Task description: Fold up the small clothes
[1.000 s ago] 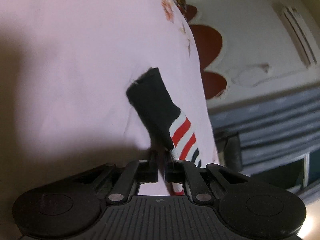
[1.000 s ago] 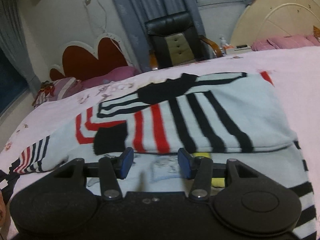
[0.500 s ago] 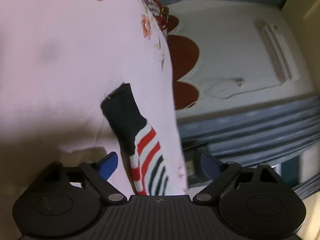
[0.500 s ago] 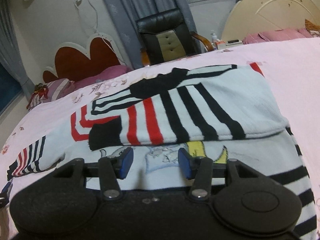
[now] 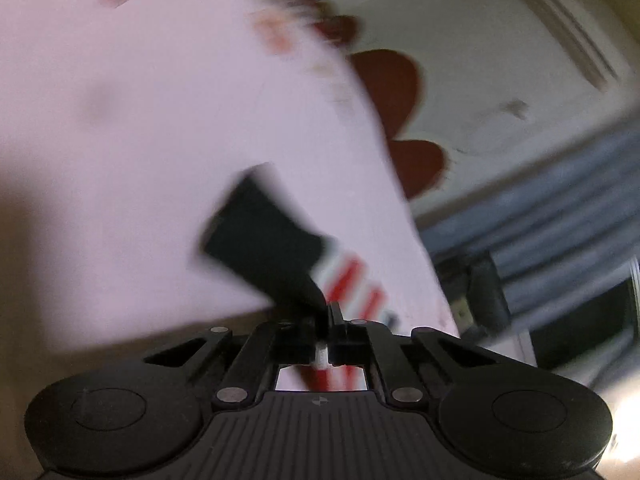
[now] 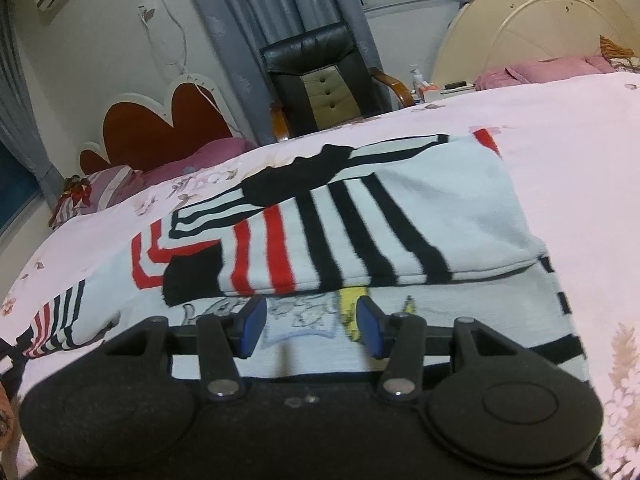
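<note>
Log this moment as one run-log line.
left tongs: shut on sleeve cuff | right tongs: open, over striped sweater | stage: one side folded, sleeve fold pending

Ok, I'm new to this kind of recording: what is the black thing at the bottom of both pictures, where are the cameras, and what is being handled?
No robot arm is involved. A person holds a two-finger gripper in each hand, and a fisheye camera on each looks forward along its fingers, so the black shape at the bottom is the gripper's own body.

The blurred left wrist view shows the left gripper shut on the striped sleeve, near its black cuff, over the pink bedsheet.

The right wrist view shows the right gripper open, its blue pads apart, holding nothing. In front of it a striped sweater lies on the bedsheet with one part folded over, and a cartoon print shows below the fold. Behind are a chair and curtains.
</note>
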